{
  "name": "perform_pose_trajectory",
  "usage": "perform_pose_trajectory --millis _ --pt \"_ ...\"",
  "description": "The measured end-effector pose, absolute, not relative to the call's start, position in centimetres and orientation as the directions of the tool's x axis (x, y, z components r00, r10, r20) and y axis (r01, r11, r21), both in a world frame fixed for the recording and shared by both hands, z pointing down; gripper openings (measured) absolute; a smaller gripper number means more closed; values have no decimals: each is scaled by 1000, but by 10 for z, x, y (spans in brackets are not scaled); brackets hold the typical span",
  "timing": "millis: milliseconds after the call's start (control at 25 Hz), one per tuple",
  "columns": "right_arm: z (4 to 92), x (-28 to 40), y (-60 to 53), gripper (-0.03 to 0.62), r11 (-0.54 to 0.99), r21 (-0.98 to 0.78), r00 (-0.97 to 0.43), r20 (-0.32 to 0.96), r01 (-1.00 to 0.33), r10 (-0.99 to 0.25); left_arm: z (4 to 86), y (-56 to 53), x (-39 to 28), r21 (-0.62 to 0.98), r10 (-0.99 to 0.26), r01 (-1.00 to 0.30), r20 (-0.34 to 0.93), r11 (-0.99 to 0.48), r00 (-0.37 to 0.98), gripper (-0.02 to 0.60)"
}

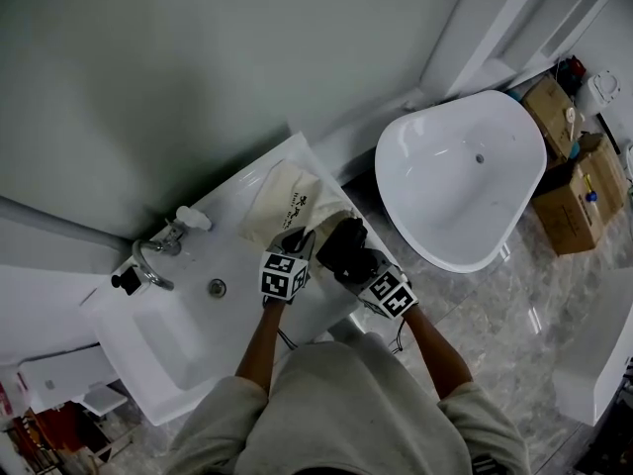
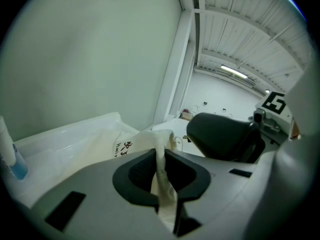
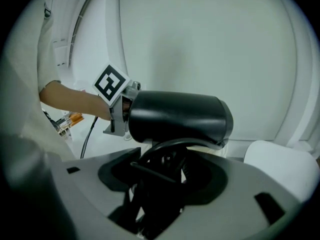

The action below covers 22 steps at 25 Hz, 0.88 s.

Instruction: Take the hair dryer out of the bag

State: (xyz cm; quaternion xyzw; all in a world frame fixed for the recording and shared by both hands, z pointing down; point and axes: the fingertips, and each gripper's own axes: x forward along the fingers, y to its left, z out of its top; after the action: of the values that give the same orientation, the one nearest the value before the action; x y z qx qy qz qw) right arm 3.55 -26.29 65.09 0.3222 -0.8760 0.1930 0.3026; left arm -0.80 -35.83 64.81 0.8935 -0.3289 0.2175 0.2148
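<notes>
A cream cloth bag [image 1: 289, 201] with dark print lies on the white counter beside the sink. My left gripper [image 1: 298, 241] is shut on a fold of the bag's fabric [image 2: 161, 159], which runs up between its jaws. The black hair dryer [image 1: 345, 244] hangs just right of the bag's mouth, clear of the cloth. My right gripper [image 1: 356, 263] is shut on its handle and looped cord [image 3: 161, 176], with the barrel [image 3: 178, 116] lying across above the jaws. In the left gripper view the hair dryer [image 2: 223, 134] shows at the right, above the bag [image 2: 131, 146].
A sink basin [image 1: 163, 336] with a chrome faucet [image 1: 148, 266] and a soap bottle [image 1: 187, 218] lies left of the bag. A white bathtub [image 1: 461, 177] stands on the floor to the right, with cardboard boxes [image 1: 576, 188] beyond it. The wall rises behind the counter.
</notes>
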Motion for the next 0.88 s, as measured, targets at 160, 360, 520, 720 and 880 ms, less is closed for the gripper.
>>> perform_pose_trajectory --millis 160,360,520,720,880 --pt "636 38 -265 258 673 -178 -625 591 -718 -511 648 -358 -9 241 -496 -682 529 -690 689 41" --pt "621 45 -266 258 617 -207 -618 528 -759 -583 648 -357 -9 222 -504 -692 540 -687 674 41" --pt "609 51 -269 258 578 -224 -604 487 -785 -631 646 -355 -7 212 -502 -684 536 -698 679 49" --pt "592 58 -274 259 542 -240 -588 433 -806 -683 636 -348 -2 232 -489 -663 513 -712 705 158" --pt "582 61 -278 259 536 -232 -582 408 -811 -703 622 -345 -14 207 -540 -692 488 -692 686 163"
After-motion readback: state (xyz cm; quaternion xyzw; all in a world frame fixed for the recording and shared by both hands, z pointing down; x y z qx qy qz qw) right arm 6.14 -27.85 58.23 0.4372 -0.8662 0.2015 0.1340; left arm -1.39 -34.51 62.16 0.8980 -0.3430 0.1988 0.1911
